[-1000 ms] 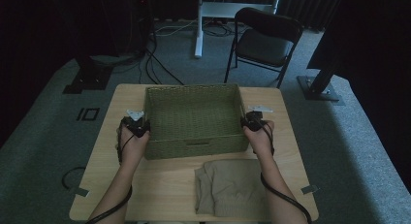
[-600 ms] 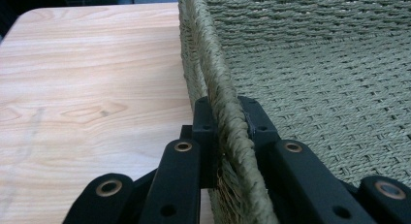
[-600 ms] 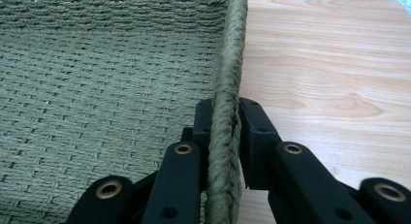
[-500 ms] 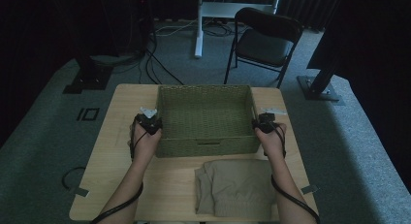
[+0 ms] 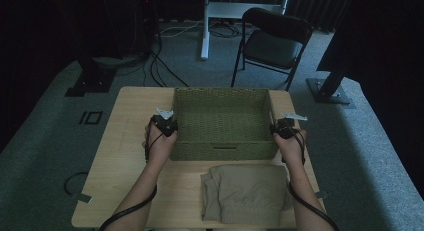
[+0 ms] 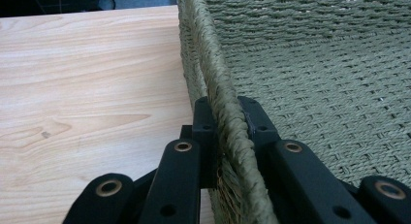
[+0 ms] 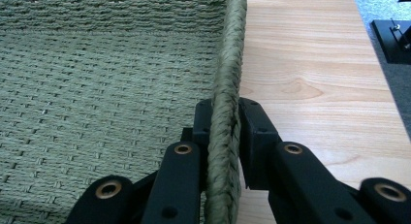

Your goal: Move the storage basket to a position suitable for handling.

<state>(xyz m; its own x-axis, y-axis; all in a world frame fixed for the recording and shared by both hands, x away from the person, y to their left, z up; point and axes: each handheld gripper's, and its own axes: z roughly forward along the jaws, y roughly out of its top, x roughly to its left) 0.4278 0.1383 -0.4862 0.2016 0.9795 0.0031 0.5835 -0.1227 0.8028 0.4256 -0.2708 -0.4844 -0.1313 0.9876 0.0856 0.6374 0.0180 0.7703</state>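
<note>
In the high view, a light wooden rectangular table (image 5: 125,141) fills the middle of the frame. At centre left, the left gripper (image 5: 169,127) sits against the left wall of an olive-green woven rectangular basket (image 5: 222,122), which stands open-topped on the table's centre, slightly right of middle. At centre right, the right gripper (image 5: 280,131) meets the basket's right wall. Both forearms rise from the bottom edge, cables trailing beside them.

The high view is too distant to show the jaws; the gripper views do. In the left gripper view, the left gripper (image 6: 228,122) has its two black jaws clamped on the braided rim of the basket (image 6: 315,64), one jaw outside over the table (image 6: 87,73) at the frame's left, the other inside over the weave at the right. In the right gripper view, the right gripper (image 7: 224,122) likewise pinches the rim of the basket (image 7: 97,64), with woven interior at the left and bare table (image 7: 310,64) at the right.

Only the high view takes in the surroundings: a folded beige cloth garment (image 5: 247,191) lies on the table just below the basket, between the forearms, apart from both grippers. Beyond the table's far edge, at upper right of centre, stands a black folding chair (image 5: 272,43) on grey carpet, with black cables (image 5: 160,56) strewn at upper left.
</note>
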